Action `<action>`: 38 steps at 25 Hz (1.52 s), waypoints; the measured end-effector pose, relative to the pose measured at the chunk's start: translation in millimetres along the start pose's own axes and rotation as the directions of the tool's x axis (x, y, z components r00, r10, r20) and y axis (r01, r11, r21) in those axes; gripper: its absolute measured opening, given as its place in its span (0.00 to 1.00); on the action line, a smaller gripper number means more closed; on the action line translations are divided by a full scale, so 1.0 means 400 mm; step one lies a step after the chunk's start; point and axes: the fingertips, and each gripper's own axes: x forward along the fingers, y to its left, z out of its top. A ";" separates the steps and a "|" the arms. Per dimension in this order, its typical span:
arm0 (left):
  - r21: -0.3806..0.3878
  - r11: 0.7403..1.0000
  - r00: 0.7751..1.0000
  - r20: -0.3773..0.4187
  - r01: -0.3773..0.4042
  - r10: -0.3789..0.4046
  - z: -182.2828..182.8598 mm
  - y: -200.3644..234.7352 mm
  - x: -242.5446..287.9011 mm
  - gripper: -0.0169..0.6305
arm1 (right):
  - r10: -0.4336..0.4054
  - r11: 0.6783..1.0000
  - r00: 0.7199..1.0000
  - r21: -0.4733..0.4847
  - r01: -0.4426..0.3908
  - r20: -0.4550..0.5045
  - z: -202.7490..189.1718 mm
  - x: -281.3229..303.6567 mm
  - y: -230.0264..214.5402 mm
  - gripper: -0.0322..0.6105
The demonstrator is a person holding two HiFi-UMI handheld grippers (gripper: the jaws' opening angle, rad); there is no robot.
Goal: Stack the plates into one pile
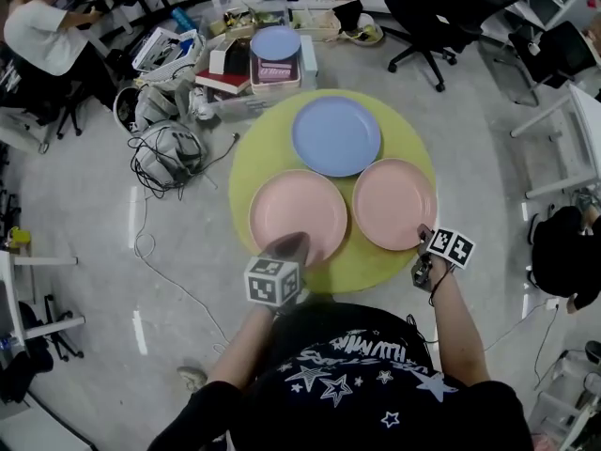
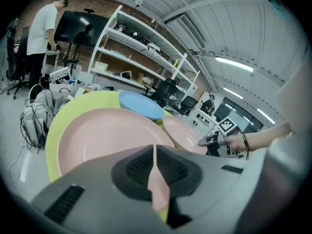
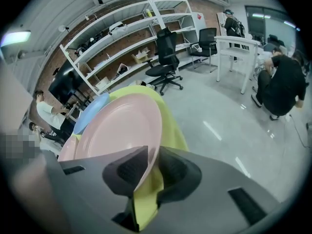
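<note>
While three plates are lying separately on the round yellow-green counter (image 1: pixel 272 153), stacking: not happening, each plate sitting on its own patch.
blue plate (image 1: pixel 336 135): lying flat at the far side of the counter, upper centre of the head view, its near rim just beside both pink ones.
left pink plate (image 1: pixel 299 209): lying flat at frame centre, its near rim sitting between the left gripper's jaws.
right pink plate (image 1: pixel 394 203): lying flat right of centre, just beside the left pink plate (touching or not, cannot tell), its lower-right rim sitting inside the right gripper.
left gripper (image 1: pixel 289 242): reaching in from the bottom of the frame and pointing down and away. Jaws are pressing together on the left pink plate's rim, with only a thin pink sliver showing between the pads.
right gripper (image 1: pixel 423 236): coming in at the counter's lower-right edge. Jaws are straddling the right pink plate's rim, one pad lying against the plate and yellow counter showing through a gap on the other side, so not clamping.
floor (image 1: pixel 470 130): grey, carrying tangled cables (image 1: pixel 169 153) left of the counter, boxes (image 1: pixel 275 59) just beyond it and an office chair (image 1: pixel 427 17) at upper right.
person (image 1: pixel 42 31): sitting at upper left, well apart from the counter.
</note>
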 end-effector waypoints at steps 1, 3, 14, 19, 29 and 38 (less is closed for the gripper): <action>0.005 1.000 1.000 -0.004 0.005 -0.005 0.003 0.004 0.004 0.07 | -0.010 1.000 1.000 -0.001 0.010 0.004 0.005 -0.003 0.001 0.17; 0.016 1.000 1.000 -0.009 0.010 -0.010 0.011 0.012 0.010 0.07 | -0.023 1.000 0.999 0.002 0.023 0.024 0.022 -0.009 0.004 0.16; 0.023 1.000 1.000 -0.011 -0.010 0.010 0.013 -0.019 0.025 0.07 | 0.047 0.999 0.989 0.001 -0.047 0.138 0.150 -0.069 0.011 0.09; 0.003 0.998 0.998 0.005 -0.068 0.068 0.032 -0.043 0.037 0.07 | 0.083 0.993 0.986 -0.090 -0.070 0.145 0.209 -0.091 0.002 0.09; -0.022 0.988 0.985 0.070 -0.156 0.157 0.098 -0.086 0.061 0.07 | 0.197 0.969 0.971 -0.175 -0.172 0.134 0.345 -0.094 -0.012 0.09; -0.047 0.975 0.970 0.103 -0.217 0.221 0.147 -0.093 0.065 0.07 | 0.345 0.930 0.936 -0.164 -0.330 0.070 0.442 -0.008 0.141 0.09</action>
